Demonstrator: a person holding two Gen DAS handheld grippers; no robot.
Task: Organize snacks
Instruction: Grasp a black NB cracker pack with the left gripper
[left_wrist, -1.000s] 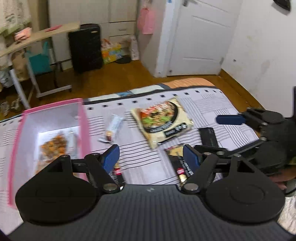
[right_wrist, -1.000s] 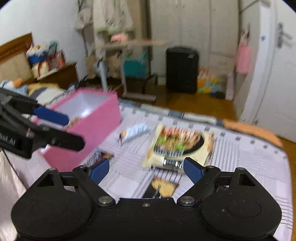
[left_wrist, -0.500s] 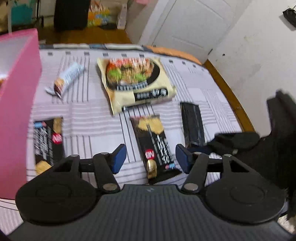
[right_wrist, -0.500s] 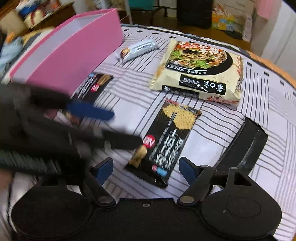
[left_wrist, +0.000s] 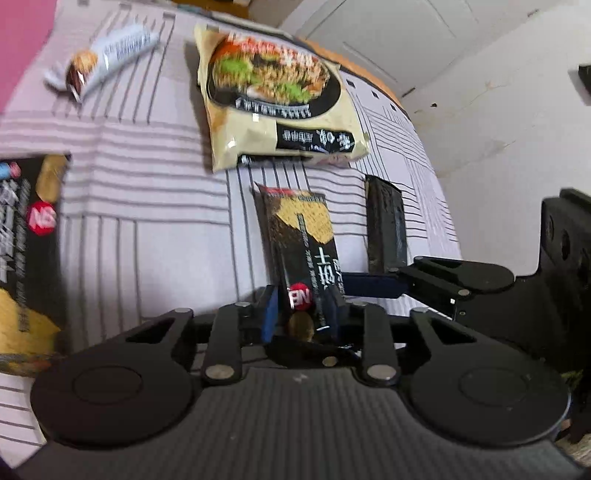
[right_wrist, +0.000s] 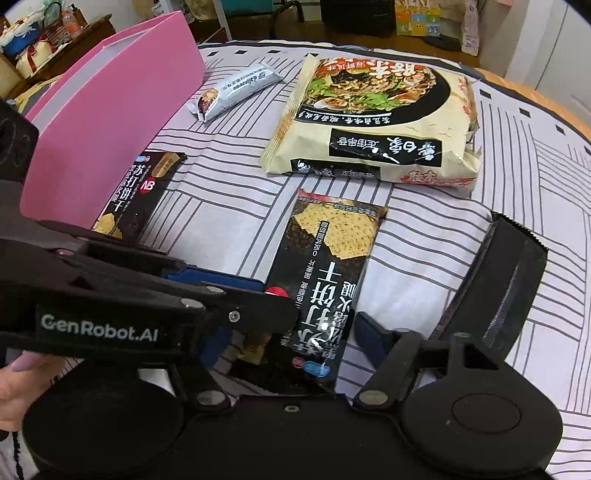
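The cracker packet (left_wrist: 303, 254) is pinched by the left tongs (left_wrist: 301, 314); the right tongs (right_wrist: 291, 332) are held apart, empty. Four packets lie unboxed beyond.

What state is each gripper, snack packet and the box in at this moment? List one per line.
left gripper: shut on the near end of the middle cracker packet.
right gripper: open, fingers either side of that packet.
middle cracker packet: sealed, lying on the bedspread.
second cracker packet: sealed, flat beside the pink box.
noodle bag: sealed, flat.
wafer bar: sealed, flat.
black packet: flat.
pink box: open-topped.
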